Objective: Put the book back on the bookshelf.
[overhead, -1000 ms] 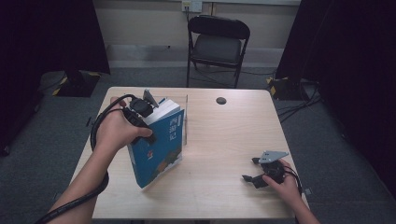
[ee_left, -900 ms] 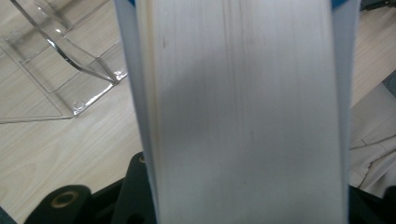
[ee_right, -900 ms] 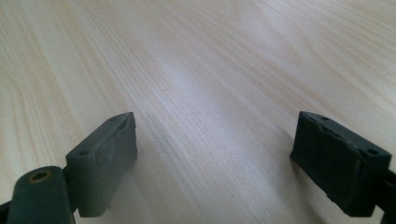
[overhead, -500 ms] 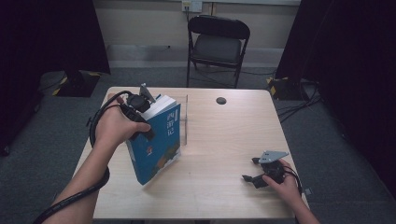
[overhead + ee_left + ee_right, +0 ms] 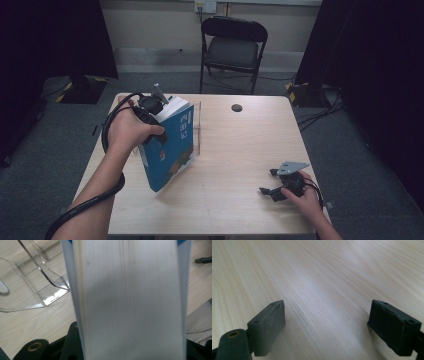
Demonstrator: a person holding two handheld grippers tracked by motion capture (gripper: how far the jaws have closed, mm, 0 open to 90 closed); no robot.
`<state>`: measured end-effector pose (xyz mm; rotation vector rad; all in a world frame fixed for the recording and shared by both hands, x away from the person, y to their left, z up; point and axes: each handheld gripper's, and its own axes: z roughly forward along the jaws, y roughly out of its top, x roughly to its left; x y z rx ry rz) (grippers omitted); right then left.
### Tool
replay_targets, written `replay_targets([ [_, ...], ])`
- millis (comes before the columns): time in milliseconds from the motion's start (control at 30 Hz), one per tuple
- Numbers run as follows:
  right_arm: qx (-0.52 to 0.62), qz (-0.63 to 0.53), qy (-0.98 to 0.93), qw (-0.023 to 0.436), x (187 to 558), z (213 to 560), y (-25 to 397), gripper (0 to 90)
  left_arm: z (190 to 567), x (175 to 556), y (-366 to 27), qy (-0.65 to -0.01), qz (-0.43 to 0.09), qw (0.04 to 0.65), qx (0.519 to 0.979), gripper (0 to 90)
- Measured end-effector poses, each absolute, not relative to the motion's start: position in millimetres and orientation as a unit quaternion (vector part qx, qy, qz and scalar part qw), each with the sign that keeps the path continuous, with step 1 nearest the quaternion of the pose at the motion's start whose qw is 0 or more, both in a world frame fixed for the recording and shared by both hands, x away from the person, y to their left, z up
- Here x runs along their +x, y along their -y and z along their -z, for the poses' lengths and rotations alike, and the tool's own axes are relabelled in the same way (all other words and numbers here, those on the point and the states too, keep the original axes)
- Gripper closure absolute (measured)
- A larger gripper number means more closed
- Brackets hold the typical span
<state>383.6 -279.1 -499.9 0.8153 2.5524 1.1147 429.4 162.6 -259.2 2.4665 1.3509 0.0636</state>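
A thick blue book (image 5: 172, 150) stands tilted on its lower corner on the wooden table (image 5: 240, 150), its top leaning toward a clear acrylic stand (image 5: 198, 127). My left gripper (image 5: 159, 126) is shut on the book's upper edge. In the left gripper view the white page edge of the book (image 5: 130, 297) rises between the jaws, with the clear stand (image 5: 37, 282) lying behind it to the left. My right gripper (image 5: 272, 182) rests open on the table at the front right. Between its fingertips (image 5: 268, 325) there is bare wood and nothing else.
A small black round disc (image 5: 236, 107) lies near the table's far edge. A black folding chair (image 5: 232, 50) stands behind the table. The left gripper's cable (image 5: 107, 135) loops over the table's left side. The other gripper (image 5: 203, 260) shows far off.
The left gripper has tipped the book a little more upright and moved its top slightly toward the clear stand. The right gripper has stayed still.
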Motion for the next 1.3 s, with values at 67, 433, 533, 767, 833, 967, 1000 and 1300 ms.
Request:
replay_targets([
  [67,0.279,-0.381,-0.873,0.121,383.6,499.8,279.1,13.0,258.2,431.1,-161.7,-0.476,-0.023,0.162,0.864,61.8],
  [433,0.279,-0.383,-0.873,0.119,383.7,500.1,279.0,13.0,255.3,437.6,-157.4,-0.487,-0.022,0.169,0.857,61.8],
  [533,0.277,-0.382,-0.874,0.118,383.8,500.1,279.2,13.0,255.8,439.5,-157.4,-0.491,-0.021,0.171,0.854,61.8],
  [767,0.277,-0.382,-0.874,0.119,383.8,500.1,279.2,13.0,257.0,442.8,-158.7,-0.494,-0.026,0.167,0.853,61.8],
  [833,0.277,-0.382,-0.874,0.119,383.8,500.1,279.2,13.0,257.8,444.2,-160.5,-0.491,-0.028,0.167,0.855,61.8],
  [967,0.277,-0.382,-0.873,0.119,383.8,500.1,279.2,13.0,258.9,445.5,-160.4,-0.5,-0.027,0.167,0.849,61.8],
  [1000,0.277,-0.382,-0.874,0.118,383.8,500.1,279.2,13.0,258.8,446.6,-160.9,-0.495,-0.026,0.167,0.852,61.8],
  [1300,0.277,-0.38,-0.874,0.12,383.7,499.8,279.3,13.0,258.7,450.1,-156.2,-0.511,-0.032,0.167,0.843,61.8],
])
